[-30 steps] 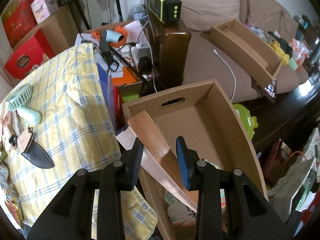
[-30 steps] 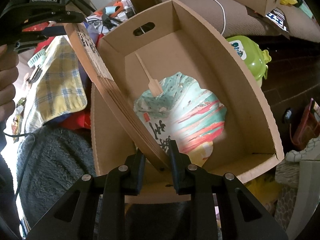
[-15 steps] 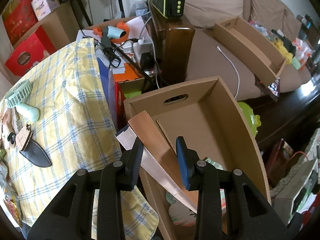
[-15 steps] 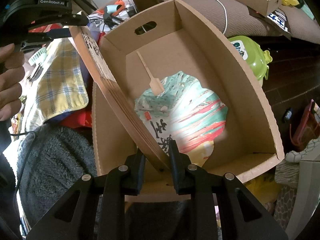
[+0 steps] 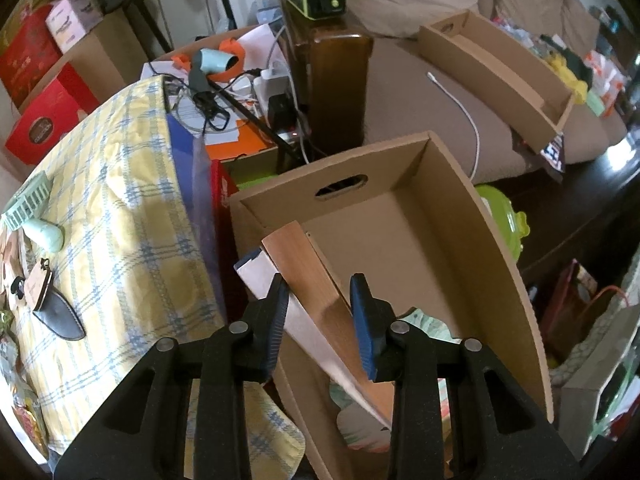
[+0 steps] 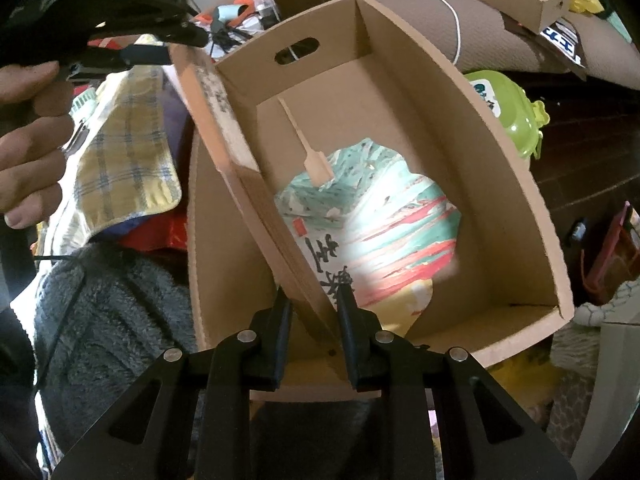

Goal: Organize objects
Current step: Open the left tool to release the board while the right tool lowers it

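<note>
Both claws hold one long flat box [image 6: 256,184] slanted over the cardboard carton [image 6: 500,168] — right claw [image 6: 314,312] clamped, left claw [image 5: 320,312] closing (contact unclear). A slip drops it onto the paper fan [image 6: 372,232] inside.

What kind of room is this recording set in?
Most likely a cluttered home living room: a beige sofa with cushions, a table under a yellow checked cloth, and gift boxes stacked by the wall.
</note>
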Action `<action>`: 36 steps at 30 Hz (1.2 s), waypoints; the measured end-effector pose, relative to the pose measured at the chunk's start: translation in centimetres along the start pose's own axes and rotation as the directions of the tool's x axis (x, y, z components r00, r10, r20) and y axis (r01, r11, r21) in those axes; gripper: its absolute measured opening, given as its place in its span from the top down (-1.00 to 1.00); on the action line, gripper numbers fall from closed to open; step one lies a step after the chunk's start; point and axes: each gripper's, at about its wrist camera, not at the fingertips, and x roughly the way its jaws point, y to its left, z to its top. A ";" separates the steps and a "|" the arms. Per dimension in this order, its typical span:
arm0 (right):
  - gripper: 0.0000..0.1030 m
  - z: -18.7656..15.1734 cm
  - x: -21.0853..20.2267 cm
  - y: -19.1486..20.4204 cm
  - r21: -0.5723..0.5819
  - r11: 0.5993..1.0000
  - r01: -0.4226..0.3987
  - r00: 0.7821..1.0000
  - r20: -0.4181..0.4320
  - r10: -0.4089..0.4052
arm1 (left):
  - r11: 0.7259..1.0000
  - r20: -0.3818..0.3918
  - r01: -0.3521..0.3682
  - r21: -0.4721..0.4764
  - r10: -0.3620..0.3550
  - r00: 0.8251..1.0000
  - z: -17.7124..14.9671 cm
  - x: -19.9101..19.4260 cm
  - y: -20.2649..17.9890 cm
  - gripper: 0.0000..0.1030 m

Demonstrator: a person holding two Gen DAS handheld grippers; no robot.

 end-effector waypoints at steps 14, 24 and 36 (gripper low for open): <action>0.67 0.0 0.1 -0.4 0.006 1.000 -0.011 1.000 -0.009 0.011 | 1.000 -0.036 0.005 0.024 -0.004 0.999 -0.5 0.9 -1.4 0.55; 0.66 -0.1 0.3 -0.4 0.010 1.000 -0.006 1.000 -0.015 0.007 | 0.998 0.012 0.055 -0.018 -0.055 0.998 -0.3 -1.1 -0.6 -0.04; 0.66 0.0 0.6 -0.1 0.014 1.000 0.013 1.000 -0.008 -0.012 | 0.991 0.098 0.059 -0.116 -0.048 0.994 -1.9 -4.5 4.6 -0.08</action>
